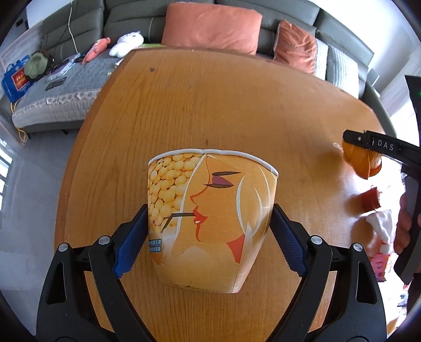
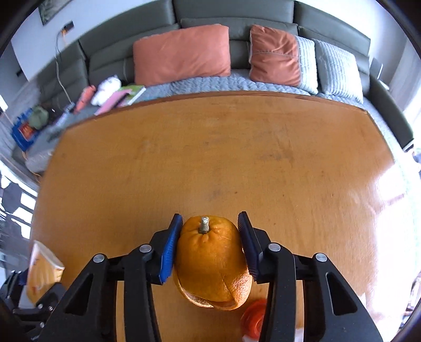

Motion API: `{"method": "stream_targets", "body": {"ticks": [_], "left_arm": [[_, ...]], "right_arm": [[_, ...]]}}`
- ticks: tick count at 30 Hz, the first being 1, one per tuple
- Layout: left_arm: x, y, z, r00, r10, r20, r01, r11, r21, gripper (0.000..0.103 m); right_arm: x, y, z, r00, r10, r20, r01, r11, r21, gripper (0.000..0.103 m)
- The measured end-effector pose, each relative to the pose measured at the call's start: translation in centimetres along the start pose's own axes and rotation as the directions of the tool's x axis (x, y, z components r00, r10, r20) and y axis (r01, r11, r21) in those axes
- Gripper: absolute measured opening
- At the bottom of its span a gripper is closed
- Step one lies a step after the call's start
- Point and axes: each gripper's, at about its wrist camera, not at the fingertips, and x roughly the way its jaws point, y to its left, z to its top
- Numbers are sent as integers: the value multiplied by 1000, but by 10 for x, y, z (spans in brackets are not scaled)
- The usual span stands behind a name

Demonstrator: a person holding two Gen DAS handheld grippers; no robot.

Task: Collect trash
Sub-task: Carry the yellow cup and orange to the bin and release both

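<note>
Left gripper [image 1: 209,234] clamps paper cup [image 1: 210,218] at the table's [image 1: 210,105] near edge; right gripper [image 2: 210,247] pinches orange peel [image 2: 211,263] rightward. Far tabletop lies open to its curved rim.

left wrist: close, steeply down over paper cup [image 1: 210,218], facing sofa [image 1: 131,21] | right wrist: close above orange peel [image 2: 211,260], same facing | shared: wooden table [image 1: 210,105], sofa, cup, probably the peel
</note>
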Motion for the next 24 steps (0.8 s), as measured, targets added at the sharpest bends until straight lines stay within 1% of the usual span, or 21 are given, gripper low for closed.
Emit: {"method": "stream_targets", "body": {"ticks": [2, 6, 9, 14, 18, 20, 24], "left_arm": [[-7, 1, 0, 1000, -2, 13, 2, 1000, -5, 86], [-24, 7, -12, 999, -8, 36, 9, 1000, -24, 86], [-37, 15, -24, 999, -6, 47, 8, 999, -39, 86], [-63, 35, -49, 997, 5, 72, 1, 997, -81, 86], [-91, 58, -75, 994, 37, 100, -25, 993, -112, 86], [-103, 71, -88, 993, 51, 104, -37, 990, -137, 86], [-126, 111, -121, 990, 87, 108, -62, 973, -220, 86]], "right_arm": [[-14, 6, -4, 999, 41, 15, -41, 999, -4, 45], [-41, 23, -13, 994, 108, 30, -107, 994, -29, 45], [-61, 44, -25, 988, 153, 31, -150, 986, -69, 46], [-91, 86, -55, 975, 221, 24, -215, 966, -142, 46], [-108, 120, -77, 963, 270, 10, -263, 945, -194, 46], [-118, 142, -89, 953, 302, -2, -295, 929, -223, 46], [-131, 182, -110, 936, 351, -28, -345, 896, -280, 47]]}}
